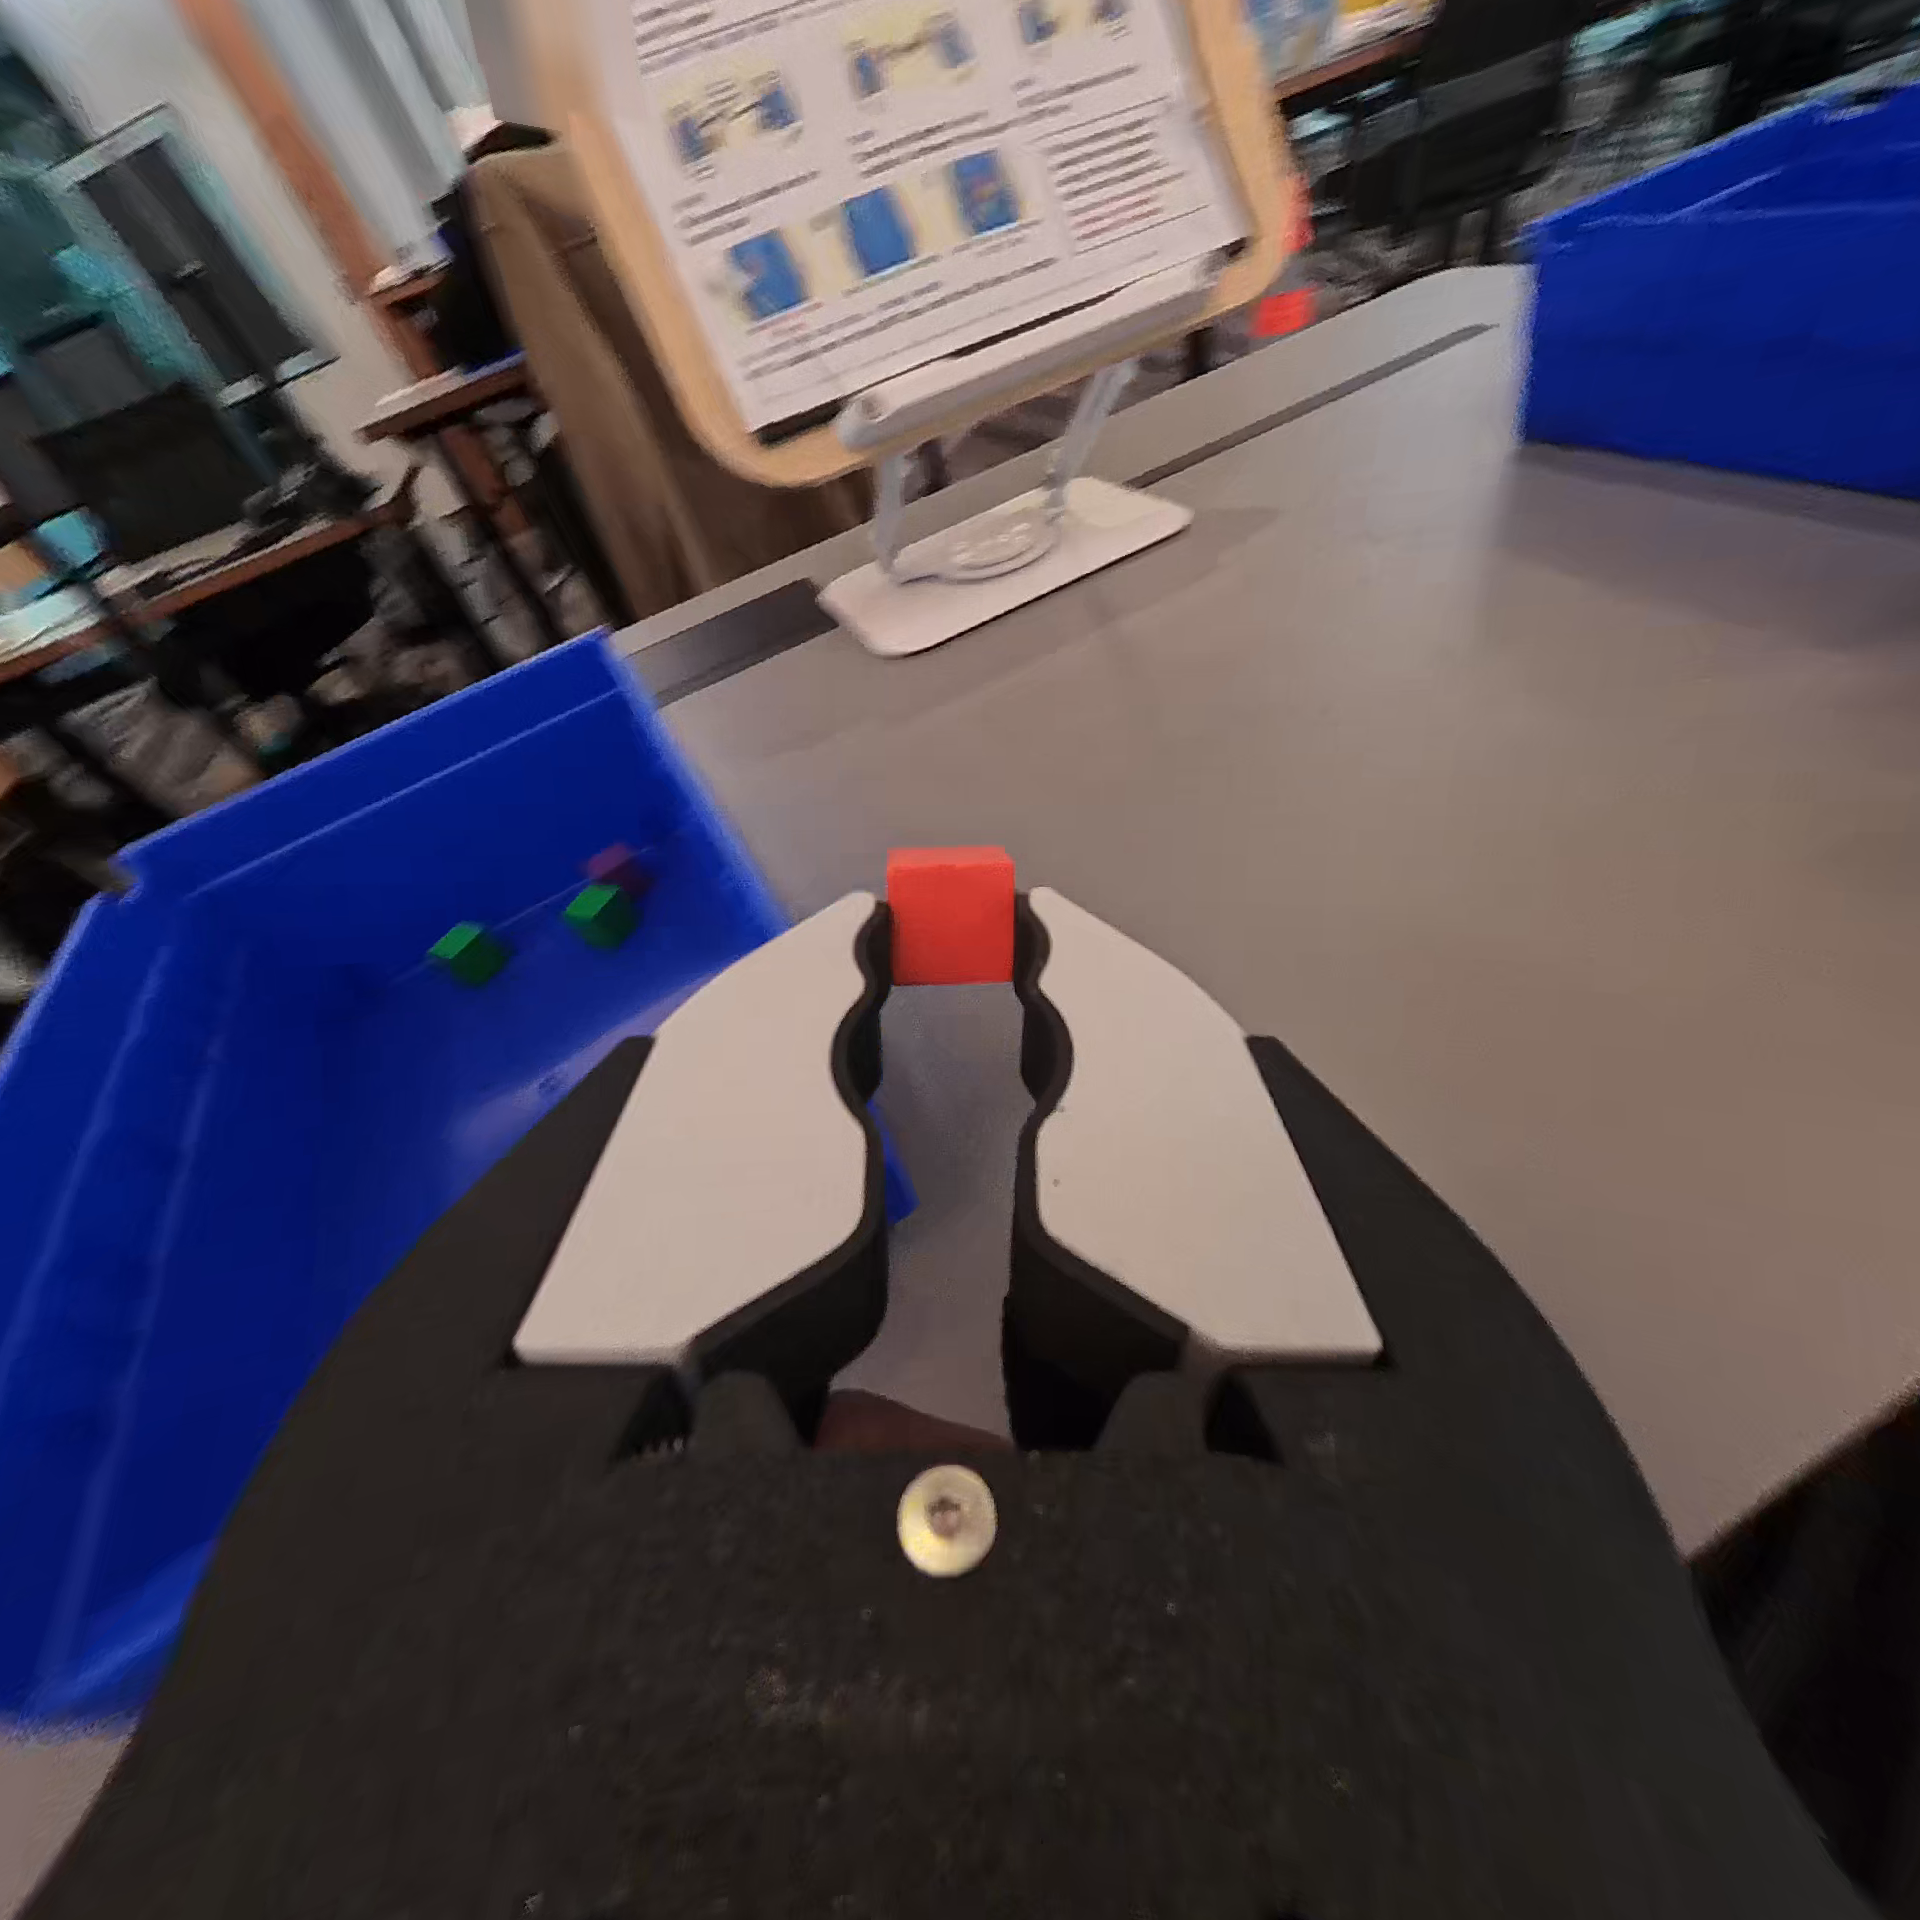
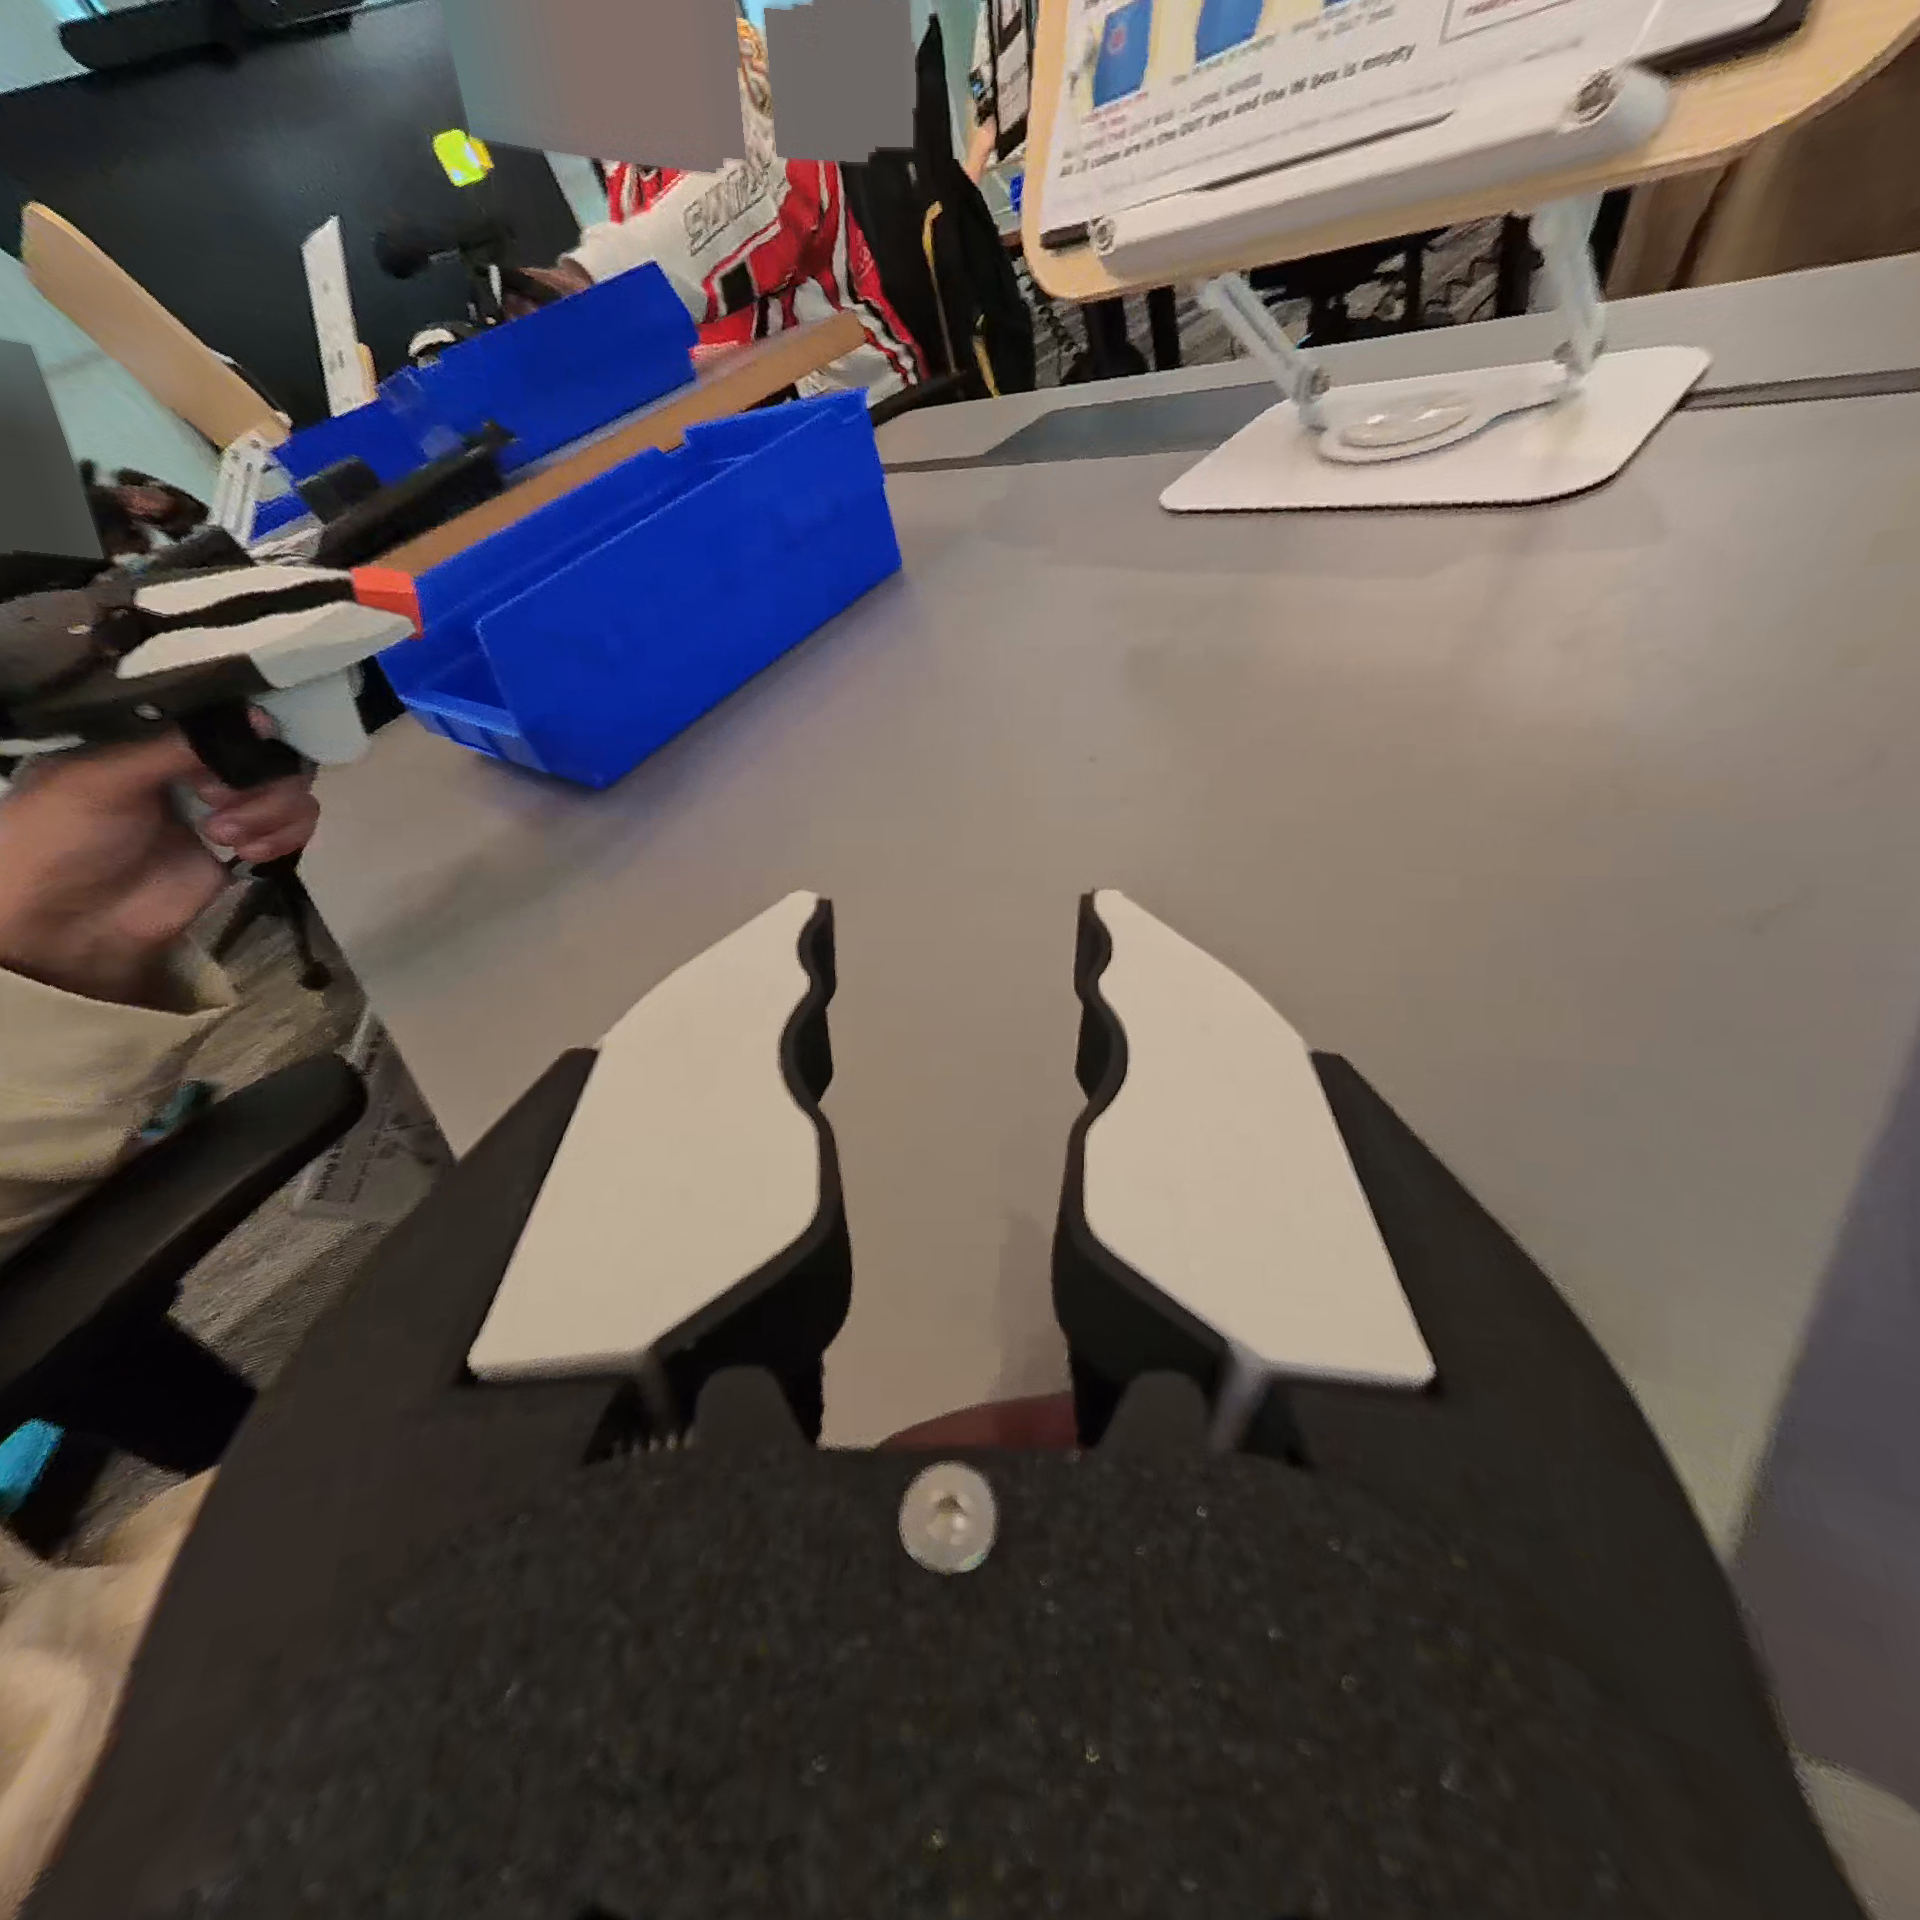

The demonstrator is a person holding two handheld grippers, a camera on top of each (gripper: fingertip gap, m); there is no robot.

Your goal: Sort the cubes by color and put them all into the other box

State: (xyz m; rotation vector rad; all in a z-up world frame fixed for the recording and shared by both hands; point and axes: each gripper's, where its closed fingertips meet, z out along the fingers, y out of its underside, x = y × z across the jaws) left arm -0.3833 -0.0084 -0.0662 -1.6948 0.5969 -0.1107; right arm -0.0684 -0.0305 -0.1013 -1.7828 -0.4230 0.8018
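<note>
My left gripper (image 1: 951, 914) is shut on a red cube (image 1: 950, 916), held in the air just right of the near blue box (image 1: 312, 1143). That box holds two green cubes (image 1: 470, 952) (image 1: 597, 914) and a purple cube (image 1: 620, 864). A second blue box (image 1: 1725, 343) stands at the far right of the table. In the right wrist view my right gripper (image 2: 954, 914) is open and empty above the grey table. The left gripper (image 2: 390, 603) with the red cube (image 2: 387, 594) shows at the left there, beside the blue box (image 2: 665, 582).
A tilted wooden board with an instruction sheet (image 1: 935, 208) stands on a white stand (image 1: 997, 561) at the back of the grey table (image 1: 1351, 831). A small red object (image 1: 1285, 310) sits behind it. A person's hand (image 2: 94, 862) holds the left gripper. People and more blue boxes (image 2: 520, 384) are beyond.
</note>
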